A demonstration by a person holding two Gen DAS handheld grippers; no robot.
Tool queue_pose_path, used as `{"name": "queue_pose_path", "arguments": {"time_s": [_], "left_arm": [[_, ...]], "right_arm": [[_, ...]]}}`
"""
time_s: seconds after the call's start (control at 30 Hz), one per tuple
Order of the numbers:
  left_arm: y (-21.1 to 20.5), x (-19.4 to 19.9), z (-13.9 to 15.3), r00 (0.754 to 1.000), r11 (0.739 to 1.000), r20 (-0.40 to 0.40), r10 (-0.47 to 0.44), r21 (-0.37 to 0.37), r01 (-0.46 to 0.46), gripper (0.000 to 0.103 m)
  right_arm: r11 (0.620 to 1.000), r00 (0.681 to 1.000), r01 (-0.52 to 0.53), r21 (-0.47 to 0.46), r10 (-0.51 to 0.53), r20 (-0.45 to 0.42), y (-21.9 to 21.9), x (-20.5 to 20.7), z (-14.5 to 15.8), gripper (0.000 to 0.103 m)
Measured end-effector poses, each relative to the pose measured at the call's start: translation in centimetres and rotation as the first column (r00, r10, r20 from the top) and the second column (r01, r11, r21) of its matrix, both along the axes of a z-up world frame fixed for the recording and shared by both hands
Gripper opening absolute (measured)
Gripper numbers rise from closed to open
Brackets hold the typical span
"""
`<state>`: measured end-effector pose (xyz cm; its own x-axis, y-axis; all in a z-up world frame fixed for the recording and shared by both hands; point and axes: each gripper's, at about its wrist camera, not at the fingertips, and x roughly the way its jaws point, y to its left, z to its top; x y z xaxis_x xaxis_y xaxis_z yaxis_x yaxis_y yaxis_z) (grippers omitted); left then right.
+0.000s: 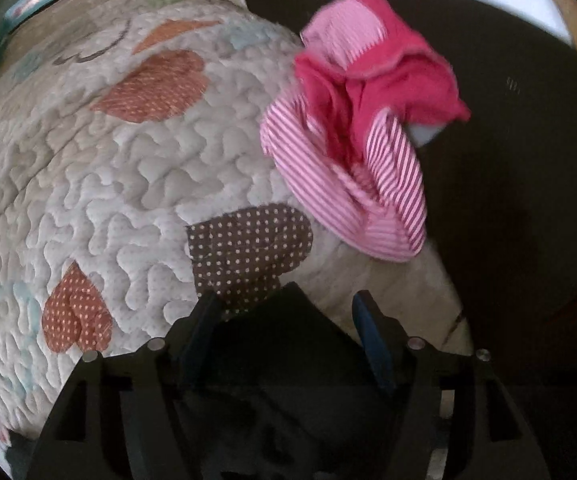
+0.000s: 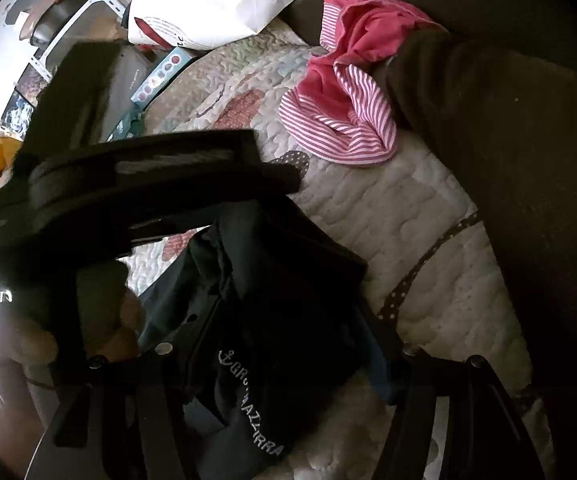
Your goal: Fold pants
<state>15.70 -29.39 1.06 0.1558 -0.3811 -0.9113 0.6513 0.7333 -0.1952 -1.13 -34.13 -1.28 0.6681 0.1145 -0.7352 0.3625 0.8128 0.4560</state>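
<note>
1. Dark pants (image 2: 248, 320) are hanging bunched at lower centre, both hand-held grippers clamping them: left (image 1: 288, 312), right (image 2: 272, 364).
2. Judged step: carrying them over the quilt (image 1: 108, 184).
3. Next: laying them flat, clear of the pink garment (image 1: 360, 120) at upper right.

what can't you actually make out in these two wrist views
- Left wrist view: the dark navy fabric pants between the left gripper fingers are in shadow; their shape is lost.
- Right wrist view: the other gripper's black body covers the pants' upper part; the white embroidered lettering is creased, partly unreadable.
- Both views: the pink striped garment is blurred and bunched; its type is unclear.
</note>
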Motion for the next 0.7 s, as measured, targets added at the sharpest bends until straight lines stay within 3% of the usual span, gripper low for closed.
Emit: {"name": "queue_pose_path", "arguments": {"time_s": [0.1,0.2,0.23,0.33,0.63,0.7], "left_arm": [[-0.6,-0.7,-0.3,0.999,0.997,0.043,-0.033,0.064,0.030,0.061],[-0.6,-1.5,0.3,0.994,0.995,0.100,-0.049,0.094,0.039,0.033],[-0.5,-1.7,0.4,0.993,0.995,0.104,-0.055,0.094,0.045,0.031],[0.4,-1.7,0.9,0.994,0.997,0.098,-0.041,0.070,0.034,0.027],[2.3,-1.8,3.6,0.996,1.000,0.091,0.003,0.011,-0.004,0.021],[2.7,-1.9,4.3,0.996,1.000,0.093,0.010,0.000,-0.010,0.018]], "right_arm": [[1.000,1.000,-0.006,-0.005,0.006,0.000,0.2,0.1,0.0,0.069],[1.000,1.000,-0.010,0.000,0.010,-0.005,0.2,0.1,-0.1,0.069],[1.000,1.000,-0.013,0.003,0.013,-0.009,0.2,0.2,-0.1,0.068],[0.999,0.999,-0.035,-0.012,0.034,-0.022,0.7,1.0,0.3,0.064],[0.996,0.997,-0.079,-0.038,0.080,0.020,1.4,1.1,2.1,0.029],[0.994,0.994,-0.098,-0.041,0.099,0.037,1.8,1.1,2.6,0.028]]}}
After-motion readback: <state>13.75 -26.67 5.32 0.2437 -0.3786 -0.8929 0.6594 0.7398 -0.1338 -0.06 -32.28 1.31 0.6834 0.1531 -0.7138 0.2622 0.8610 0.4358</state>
